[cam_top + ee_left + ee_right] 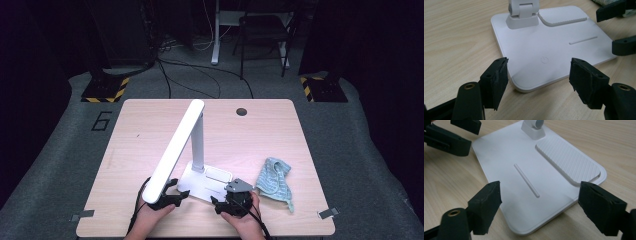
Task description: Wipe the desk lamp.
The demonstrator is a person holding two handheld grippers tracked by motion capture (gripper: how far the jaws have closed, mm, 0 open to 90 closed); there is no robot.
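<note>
High view: a white desk lamp [197, 150] stands on the wooden tabletop [140, 130], its flat base [202, 186] near the front edge. Just before that base sit the left gripper [172, 192] and right gripper [227, 200], each with jaws spread wide and nothing between them. A pale blue cloth [274, 181] lies just right of the right gripper.

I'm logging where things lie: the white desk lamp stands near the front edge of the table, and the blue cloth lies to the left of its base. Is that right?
Not quite. The blue cloth lies to the right of the lamp's base, not the left, as the high view shows. The rest holds: the white desk lamp stands near the front edge of the table.
</note>
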